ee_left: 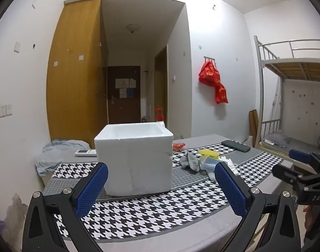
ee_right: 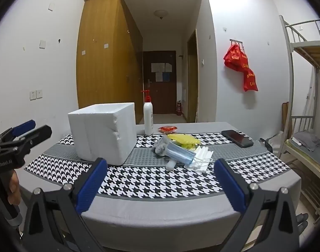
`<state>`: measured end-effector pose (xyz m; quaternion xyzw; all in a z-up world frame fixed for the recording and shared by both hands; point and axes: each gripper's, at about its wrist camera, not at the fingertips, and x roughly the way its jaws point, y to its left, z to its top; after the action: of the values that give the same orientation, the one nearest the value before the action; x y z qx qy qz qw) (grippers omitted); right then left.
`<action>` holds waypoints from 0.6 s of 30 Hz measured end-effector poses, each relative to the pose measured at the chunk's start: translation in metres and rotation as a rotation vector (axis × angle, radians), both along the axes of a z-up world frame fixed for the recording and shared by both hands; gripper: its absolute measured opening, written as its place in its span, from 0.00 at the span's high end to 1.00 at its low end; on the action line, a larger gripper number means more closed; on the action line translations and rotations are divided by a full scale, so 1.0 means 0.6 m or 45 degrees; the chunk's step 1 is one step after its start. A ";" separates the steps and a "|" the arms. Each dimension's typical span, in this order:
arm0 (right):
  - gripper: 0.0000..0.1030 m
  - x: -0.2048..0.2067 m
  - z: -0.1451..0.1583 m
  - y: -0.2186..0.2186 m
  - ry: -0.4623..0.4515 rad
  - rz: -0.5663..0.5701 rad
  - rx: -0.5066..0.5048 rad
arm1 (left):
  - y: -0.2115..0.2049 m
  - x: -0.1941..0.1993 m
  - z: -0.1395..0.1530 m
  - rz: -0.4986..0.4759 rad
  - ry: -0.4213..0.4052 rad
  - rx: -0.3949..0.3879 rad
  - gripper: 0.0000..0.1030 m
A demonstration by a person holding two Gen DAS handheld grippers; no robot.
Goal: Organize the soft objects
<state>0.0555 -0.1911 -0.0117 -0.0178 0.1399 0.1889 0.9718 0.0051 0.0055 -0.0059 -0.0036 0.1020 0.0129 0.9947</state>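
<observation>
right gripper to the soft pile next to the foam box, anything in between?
Nothing. In the right wrist view, only bare houndstooth cloth lies between the open right gripper and the pile of soft items. The foam box sits off to the left.

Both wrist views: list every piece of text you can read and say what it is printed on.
"DAS": on the black body of the right tongs, seen in the left wrist view.
"GenRobot.AI": my best reading of the small print on the left tongs, seen in the right wrist view.
Yellow print on the red bags: too blurred to read.
Papers on the door: too small to read.
Pump bottle label: unreadable.
</observation>
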 end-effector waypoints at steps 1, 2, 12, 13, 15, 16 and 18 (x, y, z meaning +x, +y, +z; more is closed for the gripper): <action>0.00 0.000 0.001 -0.001 -0.004 -0.001 0.003 | 0.000 -0.003 0.001 -0.010 0.003 -0.004 0.01; 0.00 0.001 0.002 -0.002 -0.009 -0.002 0.007 | -0.001 -0.004 0.001 -0.021 0.008 -0.008 0.01; 0.00 -0.002 0.005 -0.008 -0.041 -0.015 0.031 | -0.010 -0.011 0.001 -0.041 -0.004 -0.013 0.01; 0.00 -0.002 0.005 -0.009 -0.038 -0.014 0.030 | -0.009 -0.012 0.001 -0.035 -0.006 -0.014 0.01; 0.00 -0.001 0.005 -0.010 -0.039 -0.018 0.028 | -0.007 -0.012 0.002 -0.033 -0.006 -0.016 0.01; 0.00 -0.002 0.004 -0.011 -0.040 -0.019 0.027 | -0.005 -0.011 0.002 -0.033 -0.005 -0.022 0.01; 0.00 -0.002 0.003 -0.012 -0.038 -0.023 0.025 | -0.004 -0.009 0.002 -0.043 0.005 -0.037 0.01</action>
<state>0.0543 -0.1981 -0.0098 -0.0100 0.1239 0.1814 0.9755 -0.0006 0.0032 -0.0044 -0.0163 0.1041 -0.0054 0.9944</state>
